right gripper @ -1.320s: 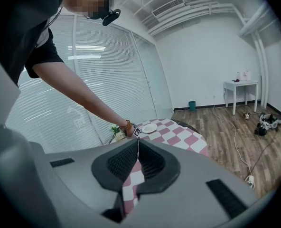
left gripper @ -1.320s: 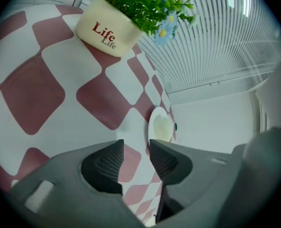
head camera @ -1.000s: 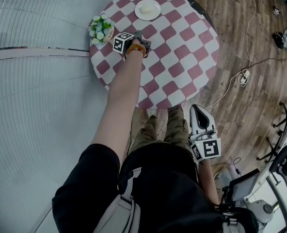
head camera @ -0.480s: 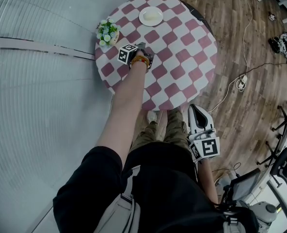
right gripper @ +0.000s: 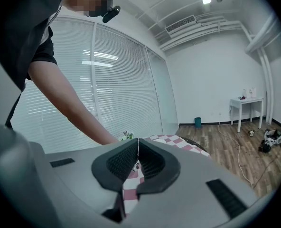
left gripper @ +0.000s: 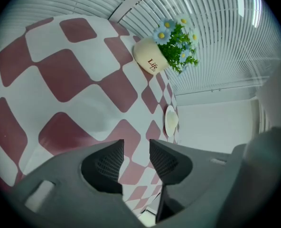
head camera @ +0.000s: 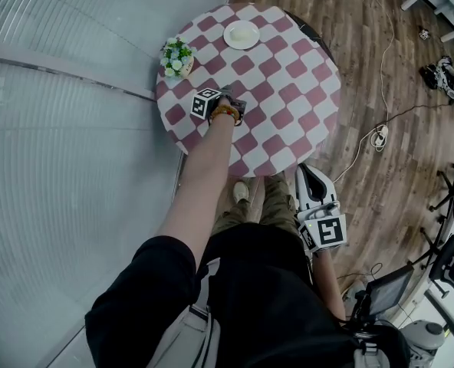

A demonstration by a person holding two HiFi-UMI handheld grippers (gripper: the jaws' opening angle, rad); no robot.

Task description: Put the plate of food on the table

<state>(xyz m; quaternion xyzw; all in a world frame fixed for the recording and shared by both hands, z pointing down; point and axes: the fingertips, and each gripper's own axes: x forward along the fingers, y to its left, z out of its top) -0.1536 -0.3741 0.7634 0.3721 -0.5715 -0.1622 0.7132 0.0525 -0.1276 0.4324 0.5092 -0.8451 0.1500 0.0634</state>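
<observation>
Reaches the left arm out nearly straight over the red-and-white checked tabletop (head camera: 288, 90), holding the left tool (head camera: 228, 102) low above the near half, jaws apart with only the cloth showing between them. Holds the right tool (head camera: 313, 181) down by the right hip, off the tabletop, jaws pressed together on nothing. Shows the plate of food (head camera: 241, 34) resting on the tabletop's far side, well apart from the left tool, with a flower pot (head camera: 177, 57) near the left edge.
</observation>
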